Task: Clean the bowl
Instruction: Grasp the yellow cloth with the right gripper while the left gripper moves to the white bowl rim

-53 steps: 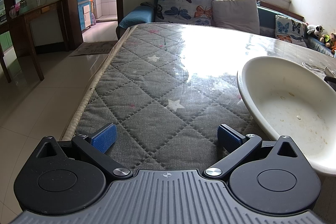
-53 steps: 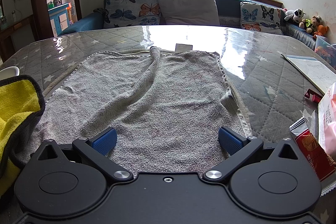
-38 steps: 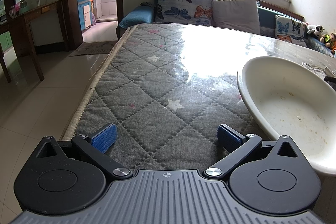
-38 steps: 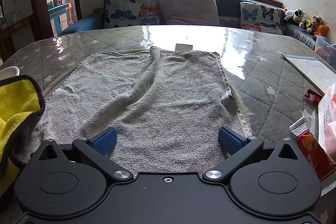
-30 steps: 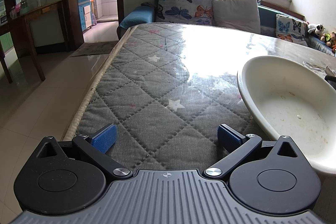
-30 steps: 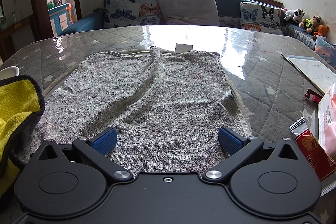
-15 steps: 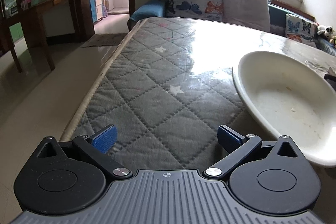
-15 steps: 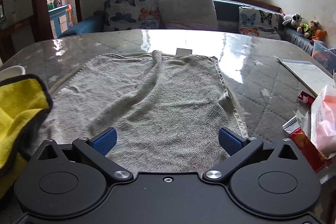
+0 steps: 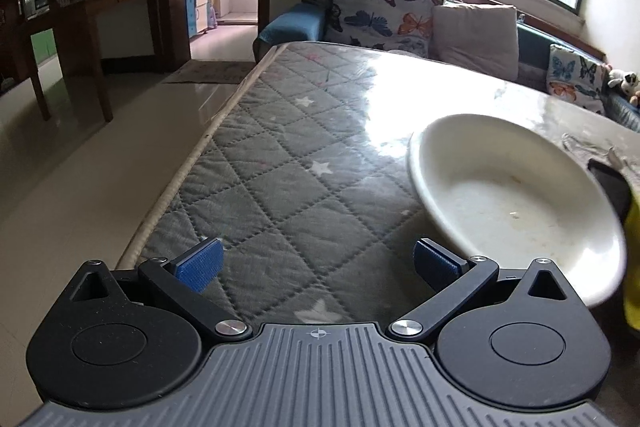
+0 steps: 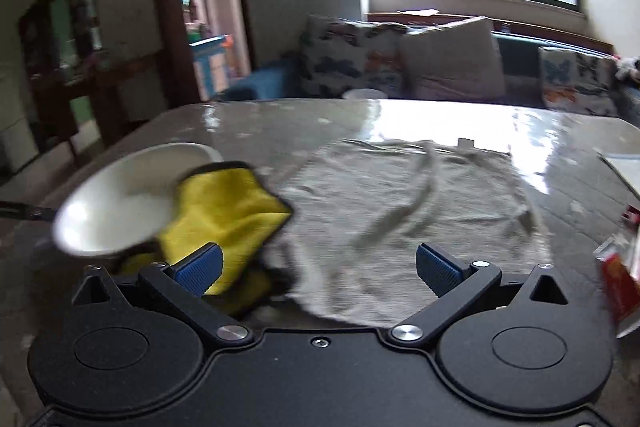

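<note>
Now both grippers gape (holding nothing) — bowl [image 9: 516, 203] beside yellow cloth [image 10: 228, 211]

A white bowl [image 9: 516, 199], its pale inside flecked with faint yellowish specks, sits on a table [image 9: 280, 163] covered in grey quilted cloth stitched in diamonds and dotted with white stars and small pink marks. Beside the bowl lies a bright yellow cloth [image 10: 228, 207] edged in black, next to a plain grey towel [image 10: 408, 215]. The left gripper [image 9: 316, 261] and right gripper [image 10: 318, 263] are black with blue ribbed pads [image 9: 200, 264]. Behind the table, a white cushion printed with blue, orange and black butterflies [image 9: 380, 15] leans beside a plain pale grey pillow [image 9: 474, 37]. A red and white packet [image 10: 618, 279] shows at the right edge.
</note>
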